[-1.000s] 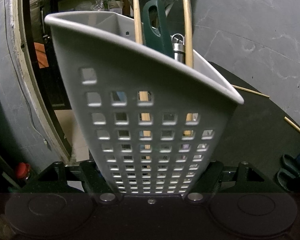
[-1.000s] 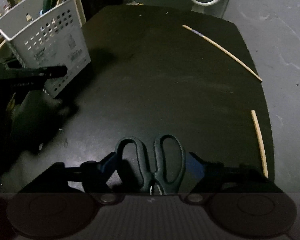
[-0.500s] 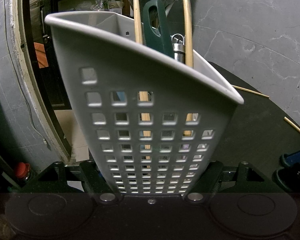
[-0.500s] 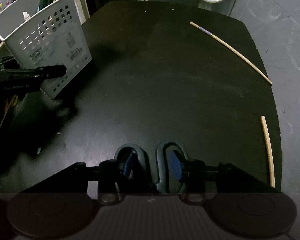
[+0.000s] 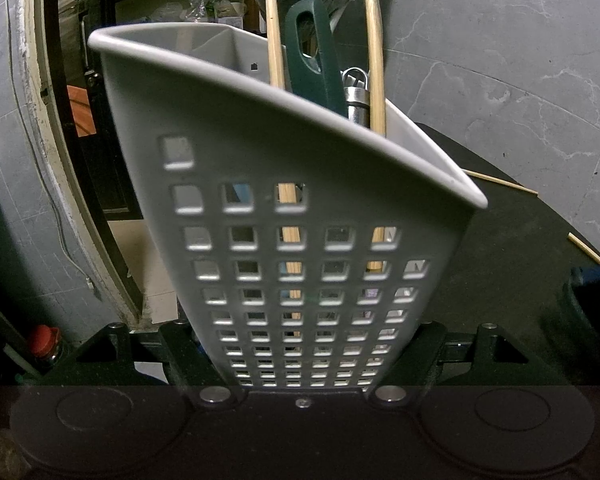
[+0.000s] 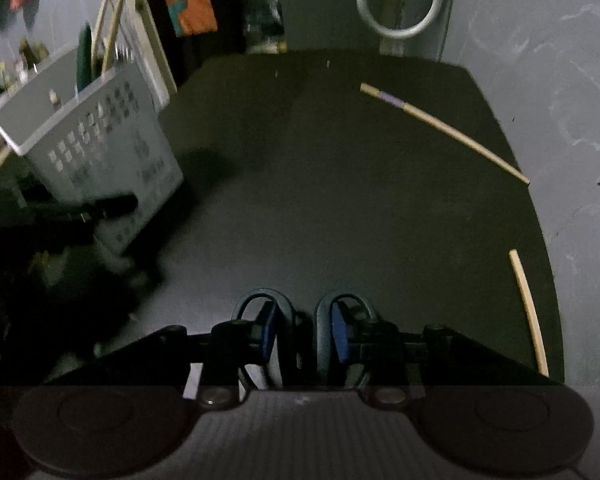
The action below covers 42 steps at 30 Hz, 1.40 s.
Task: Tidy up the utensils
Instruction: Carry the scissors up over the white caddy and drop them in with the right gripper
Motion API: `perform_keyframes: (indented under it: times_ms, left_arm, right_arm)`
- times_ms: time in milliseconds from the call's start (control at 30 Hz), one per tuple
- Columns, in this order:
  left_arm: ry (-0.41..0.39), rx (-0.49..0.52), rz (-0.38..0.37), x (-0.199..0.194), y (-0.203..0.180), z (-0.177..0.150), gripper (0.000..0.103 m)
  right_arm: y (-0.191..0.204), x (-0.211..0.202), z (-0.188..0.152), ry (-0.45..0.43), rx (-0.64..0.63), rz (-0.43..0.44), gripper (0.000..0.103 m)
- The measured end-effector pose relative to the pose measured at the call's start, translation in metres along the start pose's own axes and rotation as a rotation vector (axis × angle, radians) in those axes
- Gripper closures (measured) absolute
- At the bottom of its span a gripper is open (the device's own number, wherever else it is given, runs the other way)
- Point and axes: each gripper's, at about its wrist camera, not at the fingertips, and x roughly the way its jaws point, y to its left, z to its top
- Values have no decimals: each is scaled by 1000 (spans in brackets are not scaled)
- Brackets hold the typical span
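My left gripper (image 5: pixel 304 364) is shut on the corner of a grey perforated utensil basket (image 5: pixel 300 208). The basket holds two wooden sticks (image 5: pixel 374 52), a dark green handle (image 5: pixel 312 52) and a metal utensil (image 5: pixel 356 92). My right gripper (image 6: pixel 304 336) is shut on the handles of dark green scissors (image 6: pixel 324 324), its blue pads inside the two loops, lifted above the black table (image 6: pixel 320 184). The basket also shows in the right wrist view (image 6: pixel 96 136) at the left.
Two loose wooden sticks lie on the table: one at the far right (image 6: pixel 444 130), one along the right edge (image 6: pixel 528 308). A white ring-shaped object (image 6: pixel 400 0) stands beyond the table's far edge. Grey floor surrounds the table.
My right gripper closed on the scissors' handles and lifted them off the table. The left gripper and basket stayed still.
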Motion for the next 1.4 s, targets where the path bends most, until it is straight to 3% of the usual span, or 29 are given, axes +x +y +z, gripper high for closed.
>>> perform_keyframes:
  times_ms: [433,933,1133,1400]
  left_arm:
    - [0,4,1,0,0,1,27]
    - [3,17,2,1,-1,3,27]
    - [5,21,2,1,-3,3,27]
    - [6,25,3,2,-4,3,27]
  right_arm:
    - [-13,-42,6,-369,103,51,70]
    - [-4,-67,10,-675,102,-21,70]
    - [11,-73,1,-719,51,-51,70]
    - [22,-94,-23,-712,48,-57,70]
